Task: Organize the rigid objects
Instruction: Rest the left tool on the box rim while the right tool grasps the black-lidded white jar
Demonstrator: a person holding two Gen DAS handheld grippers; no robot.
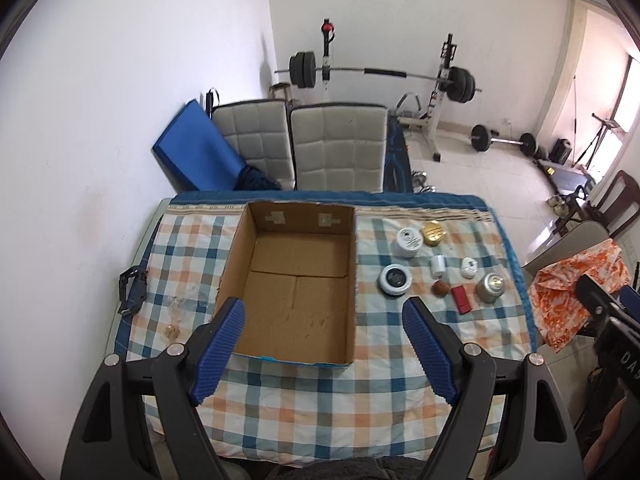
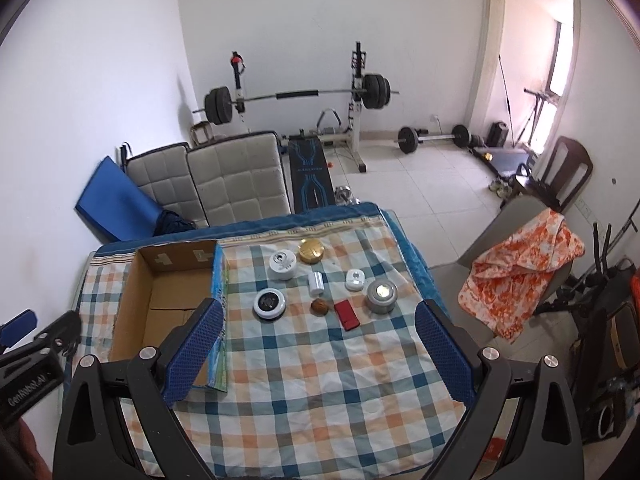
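Note:
An open, empty cardboard box [image 1: 240, 264] [image 2: 128, 300] sits on the checked tablecloth [image 1: 320, 392] [image 2: 304, 380]. To its right lie several small rigid objects: a white jar [image 1: 409, 242] [image 2: 282, 265], a gold lid [image 1: 433, 233] [image 2: 311, 251], a black-and-white round tin [image 1: 395, 279] [image 2: 269, 303], a small white cylinder [image 1: 439, 265] [image 2: 316, 282], a white cap [image 1: 469, 268] [image 2: 355, 279], a brown nut [image 1: 441, 289] [image 2: 319, 306], a red block [image 1: 461, 299] [image 2: 346, 315] and a silver can [image 1: 490, 287] [image 2: 381, 295]. My left gripper [image 1: 324, 312] is open above the box's near edge. My right gripper [image 2: 318, 314] is open above the cloth, short of the objects.
Two padded chairs [image 1: 336, 148] and a blue mat [image 1: 196, 152] stand behind the table. A chair with an orange patterned cloth [image 2: 520, 272] is at the table's right. A black clip [image 1: 132, 290] lies at the table's left edge. Barbells [image 2: 300, 94] fill the room behind.

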